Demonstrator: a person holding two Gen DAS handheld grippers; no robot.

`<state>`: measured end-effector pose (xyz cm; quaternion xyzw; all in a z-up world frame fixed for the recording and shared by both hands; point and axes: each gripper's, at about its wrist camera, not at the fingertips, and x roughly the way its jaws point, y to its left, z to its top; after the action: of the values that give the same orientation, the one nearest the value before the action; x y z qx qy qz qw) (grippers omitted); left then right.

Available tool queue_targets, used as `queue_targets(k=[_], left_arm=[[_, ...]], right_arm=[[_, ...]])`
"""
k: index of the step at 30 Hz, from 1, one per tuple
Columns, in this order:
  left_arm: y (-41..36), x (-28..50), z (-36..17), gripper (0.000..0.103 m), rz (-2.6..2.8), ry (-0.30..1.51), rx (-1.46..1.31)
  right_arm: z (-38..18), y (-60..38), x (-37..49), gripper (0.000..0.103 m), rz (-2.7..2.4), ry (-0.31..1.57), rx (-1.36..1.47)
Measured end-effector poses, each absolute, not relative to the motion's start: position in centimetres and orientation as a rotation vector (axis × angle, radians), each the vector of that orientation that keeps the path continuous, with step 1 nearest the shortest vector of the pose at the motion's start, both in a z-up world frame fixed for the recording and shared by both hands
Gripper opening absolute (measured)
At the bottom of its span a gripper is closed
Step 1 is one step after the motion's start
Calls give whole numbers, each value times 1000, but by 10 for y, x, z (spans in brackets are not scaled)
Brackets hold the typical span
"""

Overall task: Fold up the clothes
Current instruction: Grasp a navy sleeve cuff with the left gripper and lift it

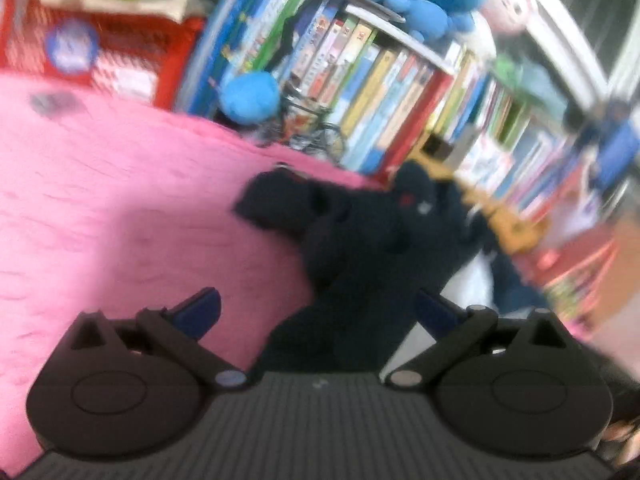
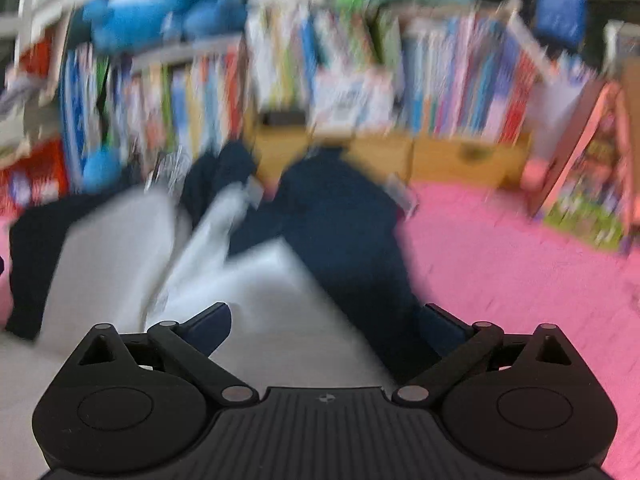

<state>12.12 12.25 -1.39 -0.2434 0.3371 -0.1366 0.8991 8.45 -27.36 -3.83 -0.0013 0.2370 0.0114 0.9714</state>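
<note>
A dark navy garment [image 1: 360,240] lies crumpled on the pink blanket [image 1: 100,200], stretching from the bookshelf's foot down toward my left gripper [image 1: 318,304]. That gripper is open wide, its blue pads [image 1: 200,308] clear of the cloth that lies below the gap. In the right wrist view the same navy garment [image 2: 340,232] lies with a white-grey piece of cloth [image 2: 120,248] over its left part. My right gripper [image 2: 328,324] is open too, with nothing pressed between its pads [image 2: 212,326]. Both views are blurred.
A bookshelf [image 2: 360,92] packed with several books runs along the back, blue plush toys [image 2: 160,4] on top. A red box [image 1: 120,52] stands at the back left. A wooden base [image 2: 460,156] and a leaning picture book [image 2: 588,184] sit on the pink blanket [image 2: 520,272].
</note>
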Motion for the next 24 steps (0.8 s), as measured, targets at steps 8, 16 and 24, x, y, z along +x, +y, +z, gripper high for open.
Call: queue_targets(k=[8,16,24], left_arm=[[65,194,-15,85,-296,825,-460],[79,176,43,18,-165,601,-417],[155,109,54,22,15,377,-310]], right_arm=[[-36,-304,169,101,158,661,60],[-32,-308,168,28,180,653,172],[40,-387,89,23,-28,331,235]])
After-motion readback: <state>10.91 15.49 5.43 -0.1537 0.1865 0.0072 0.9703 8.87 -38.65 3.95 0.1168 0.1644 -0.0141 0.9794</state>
